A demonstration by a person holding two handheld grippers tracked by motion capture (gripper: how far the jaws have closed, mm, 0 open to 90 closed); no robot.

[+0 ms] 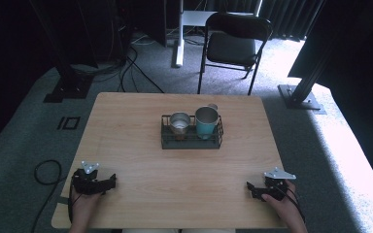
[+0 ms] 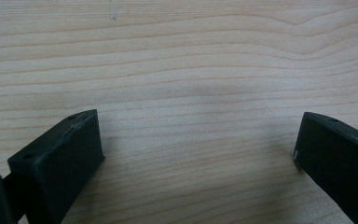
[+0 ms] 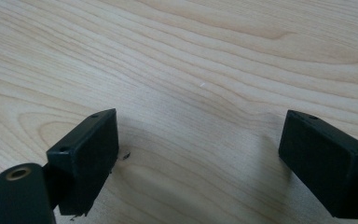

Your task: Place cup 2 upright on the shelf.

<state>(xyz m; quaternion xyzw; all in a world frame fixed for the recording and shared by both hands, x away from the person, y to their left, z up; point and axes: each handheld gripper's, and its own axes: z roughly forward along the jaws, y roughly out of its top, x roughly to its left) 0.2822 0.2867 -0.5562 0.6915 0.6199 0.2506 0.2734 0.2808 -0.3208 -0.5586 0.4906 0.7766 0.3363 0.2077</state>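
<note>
Currently left gripper (image 1: 110,182) and right gripper (image 1: 249,186) rest wide open, empty; rack (image 1: 191,142) with cups (image 1: 207,122) lies ahead between them.

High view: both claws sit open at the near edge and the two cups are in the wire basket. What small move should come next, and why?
Probably a reach forward with the right claw toward the teal cup. Both it and the left claw are open, holding nothing, resting near the table's front edge, far from the wire basket. The teal cup stands upright on the basket's right side, beside the metal cup.
</note>
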